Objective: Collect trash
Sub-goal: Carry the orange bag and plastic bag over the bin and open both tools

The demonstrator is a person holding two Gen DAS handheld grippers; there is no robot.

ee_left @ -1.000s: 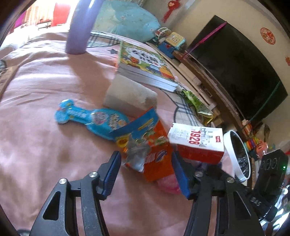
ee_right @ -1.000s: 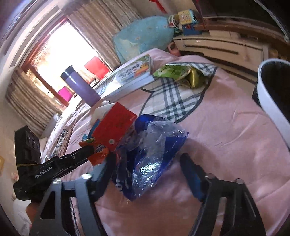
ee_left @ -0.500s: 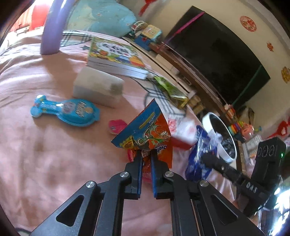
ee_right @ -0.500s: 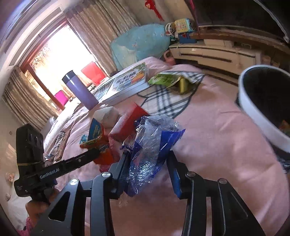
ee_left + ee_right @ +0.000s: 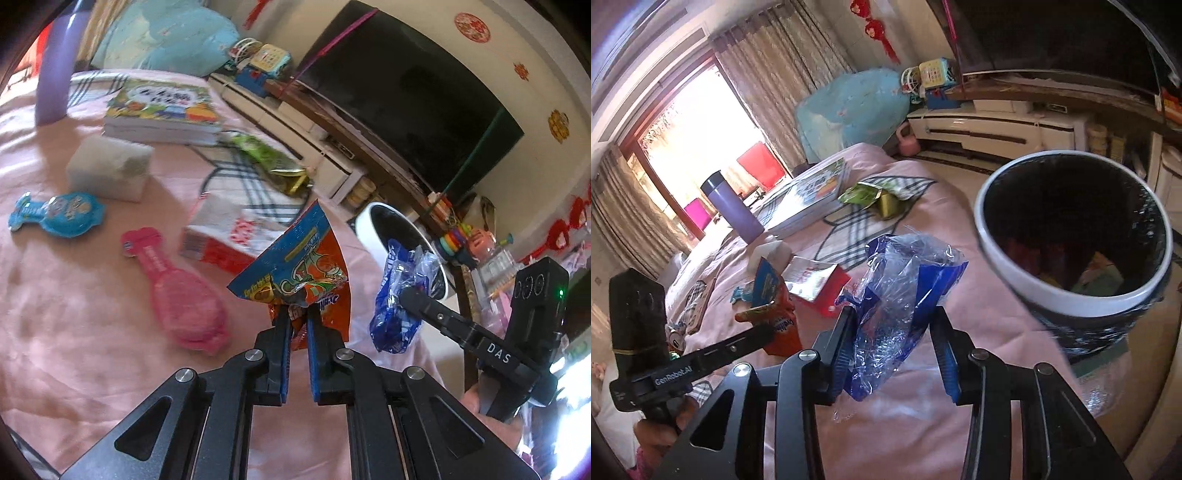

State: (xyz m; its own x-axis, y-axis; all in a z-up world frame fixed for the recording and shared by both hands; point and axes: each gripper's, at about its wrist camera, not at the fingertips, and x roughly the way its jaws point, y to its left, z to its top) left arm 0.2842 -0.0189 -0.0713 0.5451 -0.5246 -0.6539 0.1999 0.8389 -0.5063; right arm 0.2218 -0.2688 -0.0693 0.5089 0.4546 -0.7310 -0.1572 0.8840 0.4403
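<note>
Here, nearest the lens, the left hand-held gripper (image 5: 297,314) has its jaws pinched tight on the lower edge of an orange-and-blue snack wrapper (image 5: 303,273), which stands lifted clear of the pink bed cover (image 5: 92,332). The right hand-held gripper (image 5: 894,332) has its jaws partway closed, having just been closing, and a crumpled blue-and-clear plastic bag (image 5: 901,288) sits between them; the left pad presses the bag, while whether the right pad touches it I cannot tell. Both pieces of trash hang on the near side of the white-rimmed bin (image 5: 1071,299), the bag just beside its rim and the wrapper further from it. The bin has a dark liner and some litter inside. On the bed, away from the bin, lie a pink blister pack (image 5: 177,295) and a red-and-white carton (image 5: 225,240). Further from the bin are a blue blister pack (image 5: 59,216) and a white block (image 5: 110,171). Beyond the bin along the bed's edge rests a green-and-gold wrapper (image 5: 273,162) on a plaid patch. A stack of picture books (image 5: 162,114) and a purple flask (image 5: 733,206) stand furthest off.
</note>
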